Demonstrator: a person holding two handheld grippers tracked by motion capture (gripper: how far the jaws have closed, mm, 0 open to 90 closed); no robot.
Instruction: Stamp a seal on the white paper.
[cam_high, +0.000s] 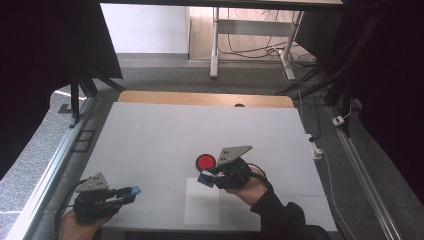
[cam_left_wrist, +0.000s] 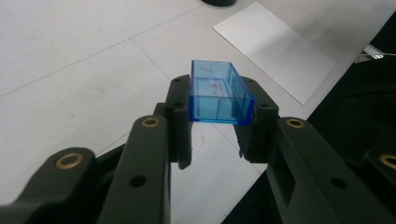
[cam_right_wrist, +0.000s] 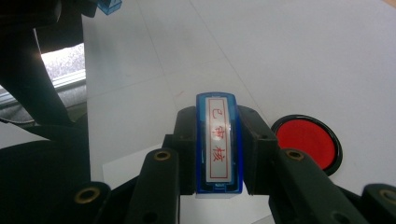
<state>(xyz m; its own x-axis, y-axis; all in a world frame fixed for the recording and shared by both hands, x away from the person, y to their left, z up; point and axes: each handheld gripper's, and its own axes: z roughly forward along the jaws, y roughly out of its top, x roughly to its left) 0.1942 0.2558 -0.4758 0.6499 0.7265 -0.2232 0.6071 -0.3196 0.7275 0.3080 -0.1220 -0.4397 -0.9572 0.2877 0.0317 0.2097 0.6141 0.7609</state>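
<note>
My left gripper (cam_high: 126, 193) hovers at the table's near left corner, shut on a clear blue rectangular cap (cam_high: 134, 190). In the left gripper view the cap (cam_left_wrist: 219, 95) sits crosswise between the jaw tips, open side up. My right gripper (cam_high: 209, 177) is near the table's middle front, shut on a blue stamp (cam_high: 204, 179). The right gripper view shows the stamp (cam_right_wrist: 218, 140) face up, red characters on its white plate, pinched between both pads. A round red ink pad (cam_high: 205, 161) lies just beyond the right gripper; in the right gripper view the ink pad (cam_right_wrist: 306, 142) is right of the jaws.
A white sheet of paper (cam_high: 201, 202) lies on the white table (cam_high: 165, 130) under and in front of the right gripper. An aluminium rail (cam_high: 47, 170) runs along the left side. A desk's legs and cables (cam_high: 250, 47) stand beyond the far edge.
</note>
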